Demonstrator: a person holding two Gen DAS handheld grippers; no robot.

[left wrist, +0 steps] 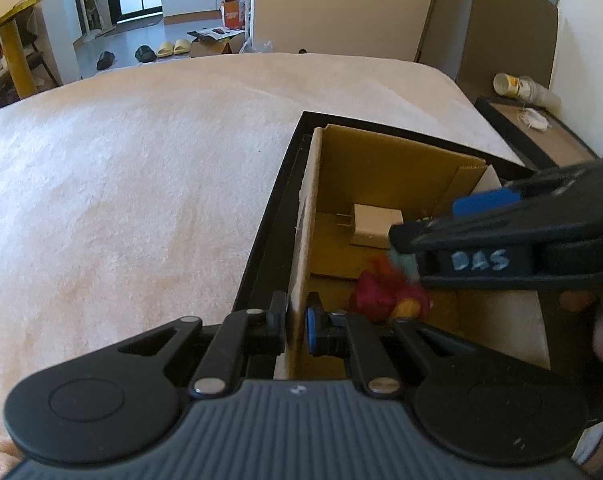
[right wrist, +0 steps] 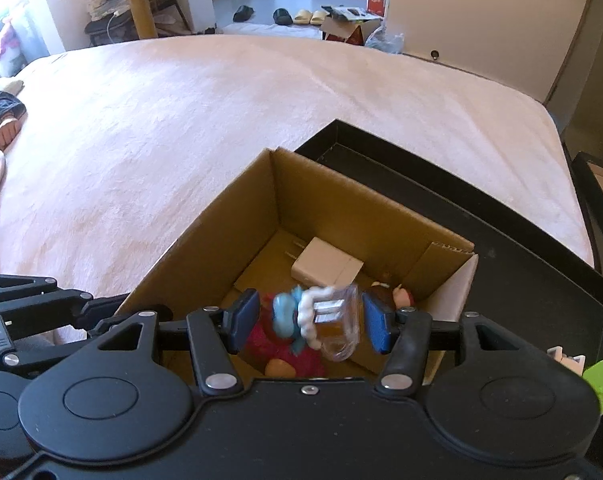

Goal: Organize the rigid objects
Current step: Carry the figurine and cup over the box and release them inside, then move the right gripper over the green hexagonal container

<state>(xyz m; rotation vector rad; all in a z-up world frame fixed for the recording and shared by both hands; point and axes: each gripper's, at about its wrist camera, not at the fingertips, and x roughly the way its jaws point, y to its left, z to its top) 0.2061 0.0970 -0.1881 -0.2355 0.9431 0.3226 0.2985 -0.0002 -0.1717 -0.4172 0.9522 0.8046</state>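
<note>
Left hand-held gripper (left wrist: 296, 326) is pinching the cardboard box (right wrist: 237, 216) wall; right hand-held gripper (right wrist: 309, 322) is gaping wide around a blurry clear bottle (right wrist: 337, 326), not squeezing it.

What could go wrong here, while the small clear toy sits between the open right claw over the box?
The clear plastic toy with blue and white parts looks blurred between the open right claw; it may land on the red figure or white charger. The left claw pinches the brown cardboard box's wall; pulling could tilt it.
</note>
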